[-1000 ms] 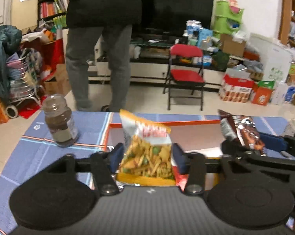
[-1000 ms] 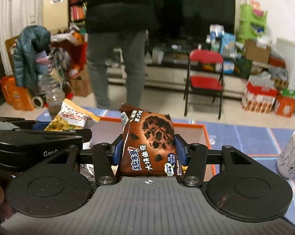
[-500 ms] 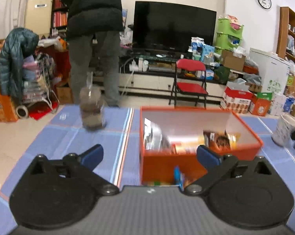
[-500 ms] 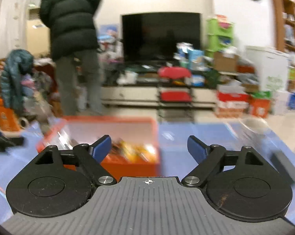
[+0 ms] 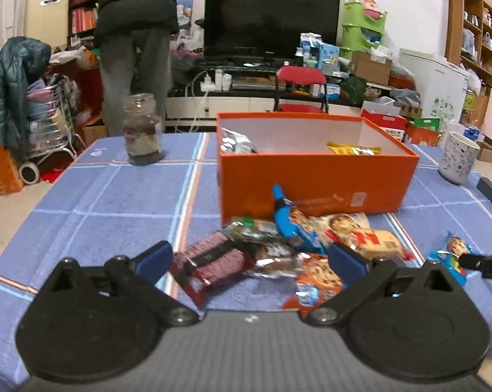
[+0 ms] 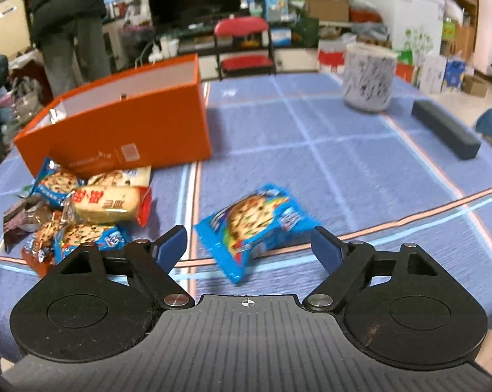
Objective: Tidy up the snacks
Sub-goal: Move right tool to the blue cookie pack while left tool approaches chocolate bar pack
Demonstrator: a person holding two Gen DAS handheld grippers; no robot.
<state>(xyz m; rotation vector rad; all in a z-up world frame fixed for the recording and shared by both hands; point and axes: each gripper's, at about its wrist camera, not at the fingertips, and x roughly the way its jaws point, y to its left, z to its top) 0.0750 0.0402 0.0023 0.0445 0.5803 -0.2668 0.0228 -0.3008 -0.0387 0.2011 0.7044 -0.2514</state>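
The orange box on the blue-checked worktop already holds at least two packets, silver and yellow. One blue cookie packet lies alone between the right tongs, which are open and not touching it. A heap of roughly seven packets waits against the box; the left tongs gape wide over it, holding nothing. One jar and one mug stand aside
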